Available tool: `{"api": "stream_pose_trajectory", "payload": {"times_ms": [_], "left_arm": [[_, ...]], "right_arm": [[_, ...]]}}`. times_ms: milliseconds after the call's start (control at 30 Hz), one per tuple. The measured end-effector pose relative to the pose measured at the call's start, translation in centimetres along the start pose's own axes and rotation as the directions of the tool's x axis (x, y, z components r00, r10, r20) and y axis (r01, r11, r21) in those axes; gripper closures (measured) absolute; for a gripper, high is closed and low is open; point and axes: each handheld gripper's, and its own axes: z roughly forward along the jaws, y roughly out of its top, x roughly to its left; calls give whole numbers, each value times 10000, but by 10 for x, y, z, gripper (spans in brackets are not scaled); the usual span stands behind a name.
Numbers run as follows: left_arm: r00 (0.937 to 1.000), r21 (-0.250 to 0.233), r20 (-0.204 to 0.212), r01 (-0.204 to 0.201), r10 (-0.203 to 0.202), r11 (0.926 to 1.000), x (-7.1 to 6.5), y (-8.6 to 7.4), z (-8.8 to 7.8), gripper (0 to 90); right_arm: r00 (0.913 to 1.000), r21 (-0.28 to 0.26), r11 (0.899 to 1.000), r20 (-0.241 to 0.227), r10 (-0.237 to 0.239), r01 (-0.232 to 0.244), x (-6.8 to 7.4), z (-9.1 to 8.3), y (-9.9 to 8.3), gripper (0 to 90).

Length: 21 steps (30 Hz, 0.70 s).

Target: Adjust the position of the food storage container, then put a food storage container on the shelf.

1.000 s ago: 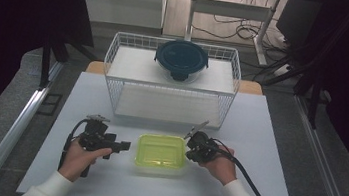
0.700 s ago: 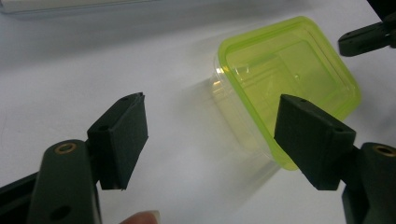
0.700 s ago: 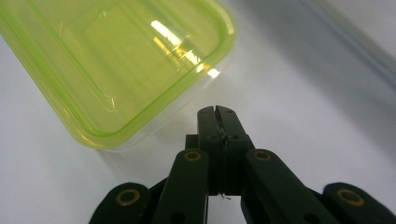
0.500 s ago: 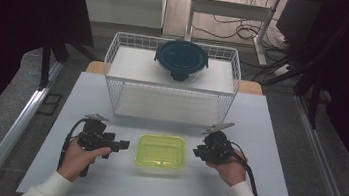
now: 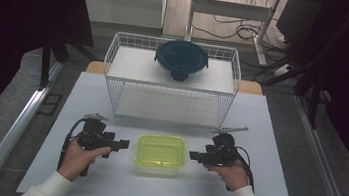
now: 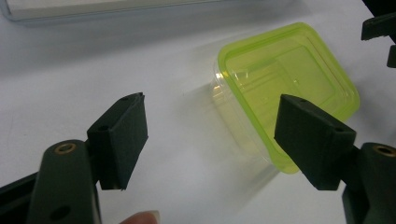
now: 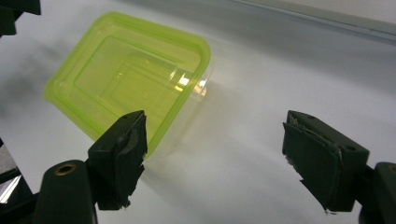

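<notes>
both tongs stand wide and hold nothing; the right tongs (image 5: 194, 156) have just been opening. between them and the left tongs (image 5: 124, 144), on the white bench (image 5: 268, 139), sits a lidded yellow-green container (image 5: 161, 152), touching neither.

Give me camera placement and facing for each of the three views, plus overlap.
High view: fixed above the person's side, looking forward and down on the white table; forearms, left gripper and right gripper show.
Left gripper view: rides the left gripper, looking along its open black jaws at the lime-green lidded square plastic container.
Right gripper view: rides the right gripper, open jaws, table ahead.
Shared: all three show the container, standing free between the grippers.
</notes>
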Motion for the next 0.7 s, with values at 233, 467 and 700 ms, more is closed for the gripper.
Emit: {"api": "stream_pose_trajectory", "payload": {"times_ms": [233, 467, 700], "left_arm": [[10000, 34, -77, 31, -30, 10000, 0, 0, 1, 253], [9997, -15, -204, 115, -115, 9999, -2, 2, 3, 244], [9988, 62, -428, 221, -218, 9997, -5, 6, 7, 232]], "right_arm": [[9991, -256, 9995, -367, 194, -203, 2, -2, 2, 202], [9984, -216, 9992, -464, 330, -340, 2, -2, 2, 221], [9957, -216, 9975, -656, 651, -667, 3, 1, 4, 271]]}}
